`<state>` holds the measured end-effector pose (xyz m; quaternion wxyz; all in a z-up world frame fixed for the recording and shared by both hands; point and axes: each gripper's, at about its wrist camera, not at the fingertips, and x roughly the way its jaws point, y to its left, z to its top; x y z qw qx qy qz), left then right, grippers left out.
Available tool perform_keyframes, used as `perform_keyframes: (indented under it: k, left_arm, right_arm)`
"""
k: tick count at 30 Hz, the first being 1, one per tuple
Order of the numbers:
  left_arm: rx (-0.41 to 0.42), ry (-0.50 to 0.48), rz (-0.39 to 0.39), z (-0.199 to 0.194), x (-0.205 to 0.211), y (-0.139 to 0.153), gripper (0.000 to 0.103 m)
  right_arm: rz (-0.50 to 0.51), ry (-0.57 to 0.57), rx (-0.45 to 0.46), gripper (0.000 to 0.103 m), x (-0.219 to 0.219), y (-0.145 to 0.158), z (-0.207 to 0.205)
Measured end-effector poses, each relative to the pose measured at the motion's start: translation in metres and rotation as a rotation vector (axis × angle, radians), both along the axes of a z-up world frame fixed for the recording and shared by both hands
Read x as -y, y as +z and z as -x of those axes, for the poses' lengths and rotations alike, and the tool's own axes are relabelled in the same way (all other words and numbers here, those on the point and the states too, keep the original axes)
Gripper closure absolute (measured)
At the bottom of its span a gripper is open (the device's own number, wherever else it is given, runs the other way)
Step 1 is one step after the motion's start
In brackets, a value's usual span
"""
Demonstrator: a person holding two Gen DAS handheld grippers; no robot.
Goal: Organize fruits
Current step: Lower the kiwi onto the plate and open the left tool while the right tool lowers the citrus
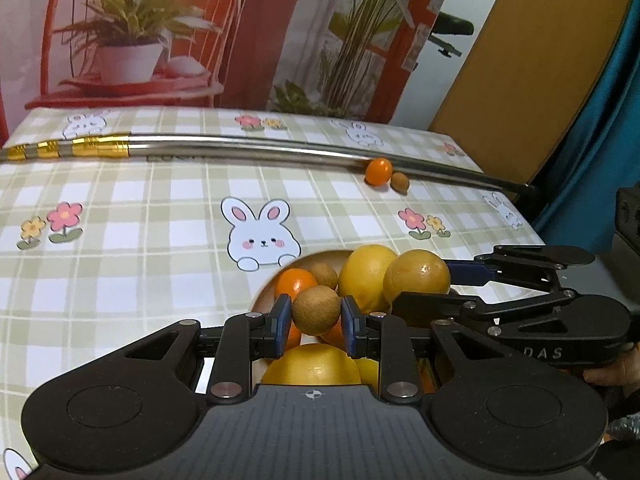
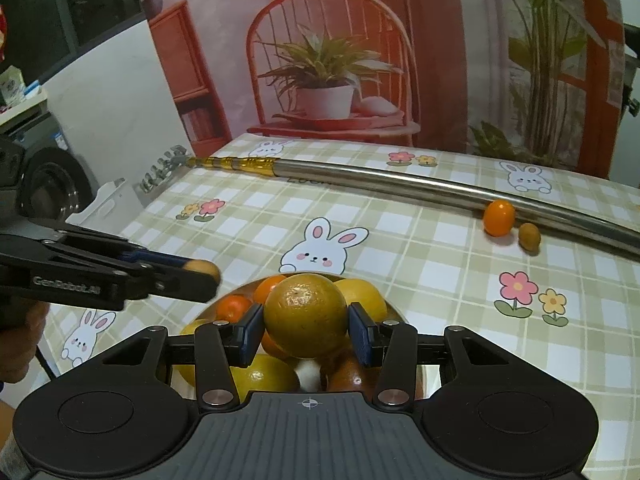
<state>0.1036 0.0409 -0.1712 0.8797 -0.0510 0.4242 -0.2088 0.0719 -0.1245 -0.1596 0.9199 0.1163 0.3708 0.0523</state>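
My left gripper (image 1: 316,318) is shut on a small brown round fruit (image 1: 315,310), held just above a bowl (image 1: 266,288) piled with oranges and yellow citrus. My right gripper (image 2: 306,332) is shut on a large yellow-green orange (image 2: 306,316), also over the bowl (image 2: 224,300). In the right wrist view the left gripper (image 2: 202,272) comes in from the left with the brown fruit (image 2: 206,269) at its tip. The left wrist view shows the right gripper (image 1: 418,280) gripping the big orange (image 1: 416,278) at the right.
A small orange (image 1: 378,171) and a small brown fruit (image 1: 400,182) lie against a long metal pole (image 1: 260,148) across the far side of the checked tablecloth (image 1: 140,248). These two fruits (image 2: 498,218) (image 2: 529,236) lie at the right of the right wrist view.
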Motion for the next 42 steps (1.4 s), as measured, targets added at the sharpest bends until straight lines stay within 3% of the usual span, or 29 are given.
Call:
perform_keyframes:
  k: [20,42]
  left_arm:
    - [-0.051,-0.021,-0.037,-0.012,0.016,-0.012,0.075]
    - [-0.013,0.017,-0.032,-0.008,0.015,0.001,0.075]
  right_arm:
    - [-0.001,0.025,0.010,0.061,-0.002,-0.011,0.002]
    - [-0.027,0.017,0.048,0.061,0.004,0.003,0.014]
